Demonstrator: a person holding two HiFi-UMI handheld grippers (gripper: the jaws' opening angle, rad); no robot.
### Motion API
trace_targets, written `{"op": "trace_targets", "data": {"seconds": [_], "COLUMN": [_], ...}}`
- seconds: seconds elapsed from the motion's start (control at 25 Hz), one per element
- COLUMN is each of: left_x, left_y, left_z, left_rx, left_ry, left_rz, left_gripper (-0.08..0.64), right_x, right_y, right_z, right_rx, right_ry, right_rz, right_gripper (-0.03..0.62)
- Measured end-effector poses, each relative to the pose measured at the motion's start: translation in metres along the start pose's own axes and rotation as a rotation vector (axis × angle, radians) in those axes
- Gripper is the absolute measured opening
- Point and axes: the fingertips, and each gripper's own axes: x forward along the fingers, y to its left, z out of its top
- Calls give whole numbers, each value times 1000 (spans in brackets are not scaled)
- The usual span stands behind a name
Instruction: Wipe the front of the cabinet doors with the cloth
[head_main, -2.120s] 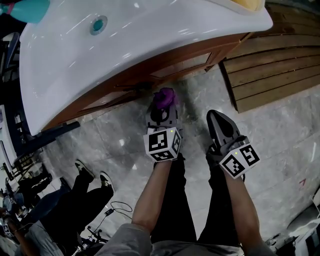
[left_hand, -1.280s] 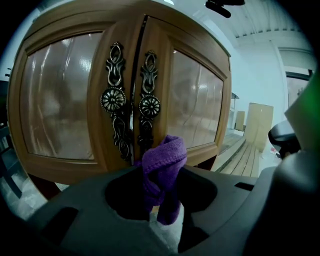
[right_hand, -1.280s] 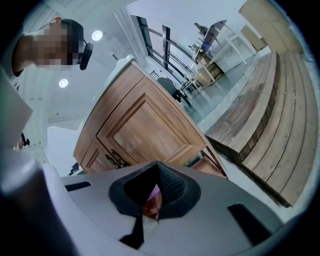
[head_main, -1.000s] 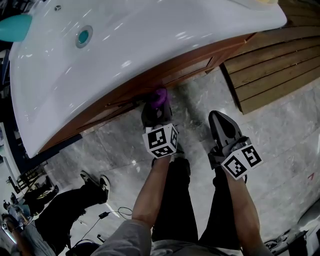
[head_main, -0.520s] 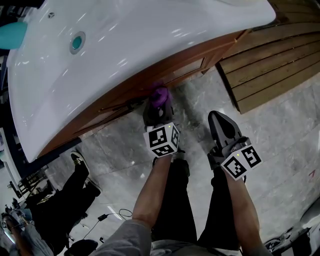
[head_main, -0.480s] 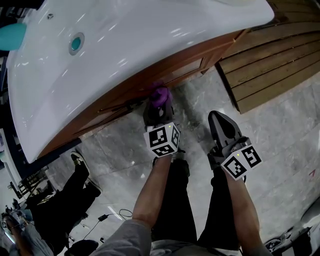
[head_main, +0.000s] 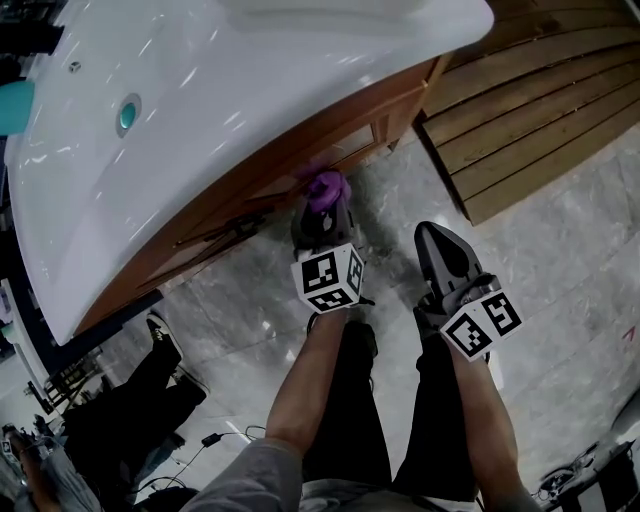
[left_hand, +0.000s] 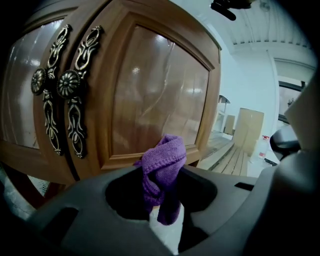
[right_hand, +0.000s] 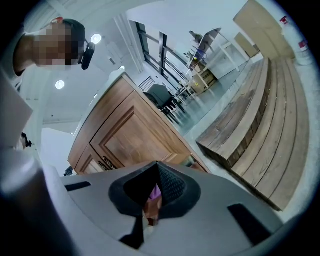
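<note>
The left tool (head_main: 320, 213) is clamped on the bunched purple cloth (left_hand: 162, 162), which sits close to the lower rail of the cabinet door (left_hand: 157, 95), though contact cannot be confirmed. The right tool (head_main: 436, 238) hangs closed and empty above the floor, apart from the doors. The wiping step appears to be in hand on this door; the next move calls for pressing the cloth against the panel and sweeping across it, clear of the ornate handles (left_hand: 70, 85).
</note>
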Motion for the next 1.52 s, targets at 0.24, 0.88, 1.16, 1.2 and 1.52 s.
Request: {"op": "trace_targets", "data": {"seconds": [0.24,0.88,1.16,1.2,1.52], "left_x": [12,50,63,65,57], "left_y": [-22,-92,-114,-116,-146], "left_z": [2,11,11,11,25], "left_rx": [6,16,18,15,19], "left_ry": [0,-5,0,1,16], "left_rz": [-34,-142,-170,-174,-261], "left_gripper": [137,135,137,137,137], "right_x": [-6,-23,-29,-29,-31], "right_y": [-13,-48,-63,-65,-65], "right_z": [9,34,40,41,51], "right_rx": [9,20,26,26,34], "right_ry": [-23,-67,-76,-76,-79], "right_rz": [-21,-63,-78,-80,-79], "right_gripper": [9,9,8,9,9]}}
